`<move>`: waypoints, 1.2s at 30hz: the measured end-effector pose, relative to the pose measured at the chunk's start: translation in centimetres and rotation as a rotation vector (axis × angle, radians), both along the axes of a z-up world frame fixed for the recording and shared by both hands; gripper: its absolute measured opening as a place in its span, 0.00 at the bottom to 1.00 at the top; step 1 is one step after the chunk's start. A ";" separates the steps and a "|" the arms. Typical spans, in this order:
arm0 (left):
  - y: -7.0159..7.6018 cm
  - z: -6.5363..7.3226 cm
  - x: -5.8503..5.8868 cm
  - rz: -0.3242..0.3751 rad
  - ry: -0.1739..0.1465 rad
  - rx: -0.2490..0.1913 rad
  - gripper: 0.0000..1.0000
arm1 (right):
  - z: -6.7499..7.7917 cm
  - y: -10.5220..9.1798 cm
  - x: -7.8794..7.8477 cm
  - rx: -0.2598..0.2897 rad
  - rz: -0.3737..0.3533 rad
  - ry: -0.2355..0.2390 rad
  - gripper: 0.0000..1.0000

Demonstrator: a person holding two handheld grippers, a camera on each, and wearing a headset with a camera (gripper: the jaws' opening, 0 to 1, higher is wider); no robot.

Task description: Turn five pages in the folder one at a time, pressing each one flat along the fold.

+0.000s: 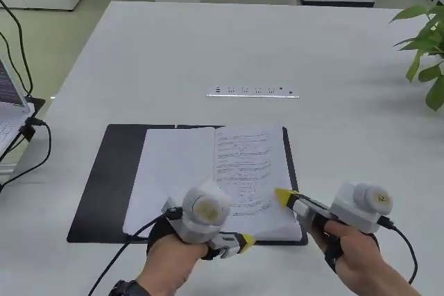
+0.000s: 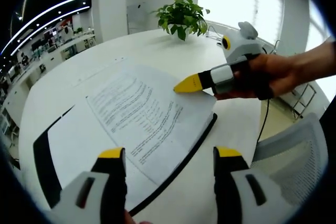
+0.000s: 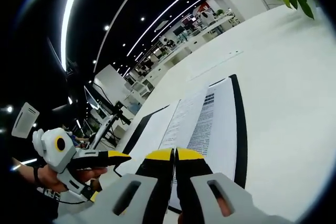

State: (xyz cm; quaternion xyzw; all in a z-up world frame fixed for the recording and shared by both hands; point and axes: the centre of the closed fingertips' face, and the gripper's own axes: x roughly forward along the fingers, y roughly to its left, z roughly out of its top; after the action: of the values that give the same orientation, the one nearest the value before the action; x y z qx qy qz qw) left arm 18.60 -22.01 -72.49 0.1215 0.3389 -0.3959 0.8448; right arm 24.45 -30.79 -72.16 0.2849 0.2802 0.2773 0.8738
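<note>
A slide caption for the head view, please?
Open folder on white table; shut right gripper over its printed page.

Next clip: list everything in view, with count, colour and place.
Table: one, white, under everything.
Folder: one, black, open on the table.
Pages: stack, white, in the folder; left blank, right printed.
Socket strip: one, silver, beyond the folder.
Plant: one, green, far right.
Laptop: one, pale, left edge.
Cables: several, black, by the laptop.
Chair: one, grey, beside the table.
Left gripper: one, grey, yellow tips, open, at the folder's near edge.
Right gripper: one, same colours, shut, tip over the printed page's right edge.
Left hand, right hand: one each, holding the grippers.
</note>
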 end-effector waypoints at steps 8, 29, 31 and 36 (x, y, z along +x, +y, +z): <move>2.8 0.4 -0.3 0.035 -0.012 -0.005 0.67 | 0.9 1.8 0.1 0.017 -0.003 -0.021 0.00; 10.2 1.3 -1.4 0.193 -0.023 -0.006 0.66 | 2.0 7.8 1.1 0.057 0.054 -0.029 0.00; 10.7 1.4 -1.4 0.202 -0.026 -0.001 0.66 | 2.1 8.5 1.2 0.061 0.060 -0.029 0.00; 12.1 1.7 -1.5 0.232 -0.034 0.000 0.66 | 2.3 10.0 1.3 0.076 0.070 -0.029 0.00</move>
State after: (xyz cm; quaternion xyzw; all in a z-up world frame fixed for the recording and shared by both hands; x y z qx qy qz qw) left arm 17.09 -9.87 -70.79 0.0879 0.3362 -0.2934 0.8906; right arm 25.72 -20.75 -69.83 0.3039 0.2664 0.3223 0.8561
